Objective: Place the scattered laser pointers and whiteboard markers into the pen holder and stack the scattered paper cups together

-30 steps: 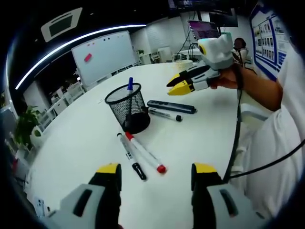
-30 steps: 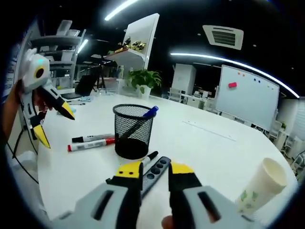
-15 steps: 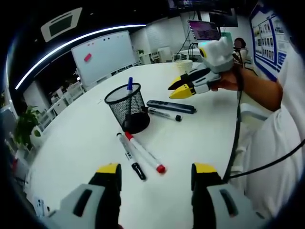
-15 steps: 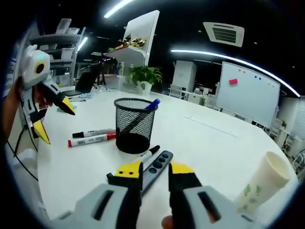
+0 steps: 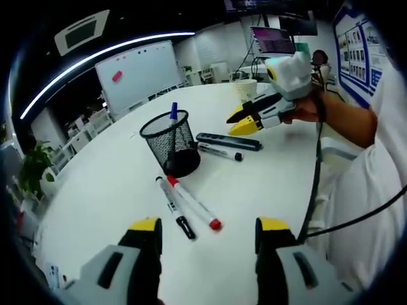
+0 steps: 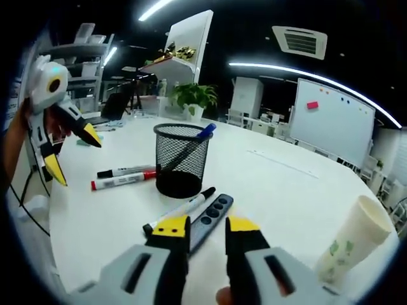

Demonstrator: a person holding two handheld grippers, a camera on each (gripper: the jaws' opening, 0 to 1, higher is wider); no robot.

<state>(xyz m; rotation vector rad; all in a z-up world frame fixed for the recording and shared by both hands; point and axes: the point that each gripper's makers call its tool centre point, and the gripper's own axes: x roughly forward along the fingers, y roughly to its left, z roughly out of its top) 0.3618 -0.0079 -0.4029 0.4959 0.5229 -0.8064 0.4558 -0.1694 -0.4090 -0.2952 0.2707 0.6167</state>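
Note:
A black mesh pen holder stands on the white table with a blue marker in it. Beside it lie a dark laser pointer and a black-capped marker. A red-capped marker and a black marker lie side by side. My left gripper is wide open above the table, just short of that pair. My right gripper hovers over the laser pointer, jaws narrowly apart with nothing between them.
A paper cup sits tilted near the right gripper's side of the table. A whiteboard and a potted plant stand beyond the table. A person's arm and a cable cross the table's edge.
My right gripper has crept forward and a little lower toward the laser pointer and the marker beside it. The left gripper and the things on the table have stayed put.

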